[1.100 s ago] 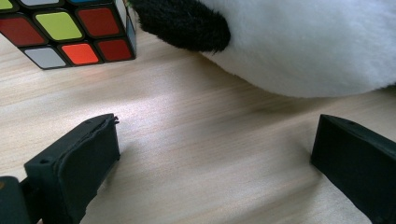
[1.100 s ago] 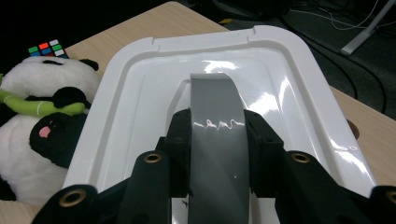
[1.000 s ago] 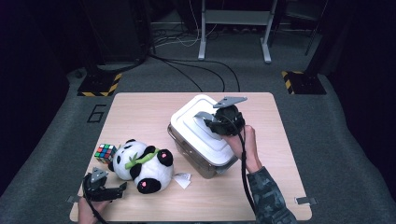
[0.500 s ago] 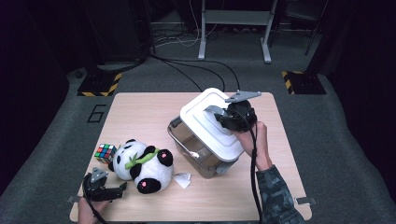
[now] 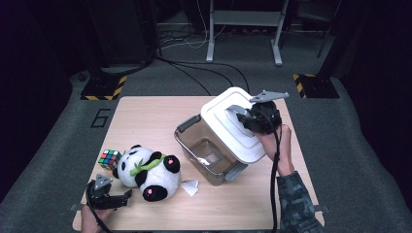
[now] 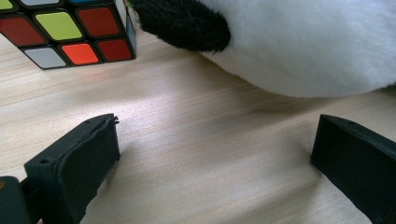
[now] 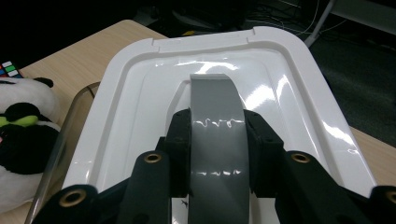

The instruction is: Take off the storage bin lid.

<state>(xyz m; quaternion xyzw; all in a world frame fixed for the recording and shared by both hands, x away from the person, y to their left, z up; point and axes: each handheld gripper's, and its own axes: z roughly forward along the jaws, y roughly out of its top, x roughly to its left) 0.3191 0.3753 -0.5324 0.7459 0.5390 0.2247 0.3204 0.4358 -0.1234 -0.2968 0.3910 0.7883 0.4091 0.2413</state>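
My right gripper (image 5: 248,118) is shut on the grey handle (image 7: 212,93) of a white lid (image 5: 226,127). It holds the lid tilted above the right side of a clear grey box (image 5: 206,154), whose inside shows open at the left. In the right gripper view both jaws press the handle from either side, with the lid (image 7: 140,93) spreading beyond them. A panda plush (image 5: 148,168) lies at the front left, next to a colour cube (image 5: 110,158). My left gripper (image 5: 124,198) rests open on the table just before the panda (image 6: 303,42) and the cube (image 6: 70,28), with nothing between its jaws.
A small white scrap (image 5: 190,187) lies on the wooden table (image 5: 145,121) between panda and box. The box has grey latches (image 5: 187,124) at its ends. Beyond the table are dark floor, cables and a metal stand (image 5: 243,29).
The right gripper has raised the lid off the box and carried it up and to the right, tilting it; the box's inside is now uncovered. The left gripper has stayed put.
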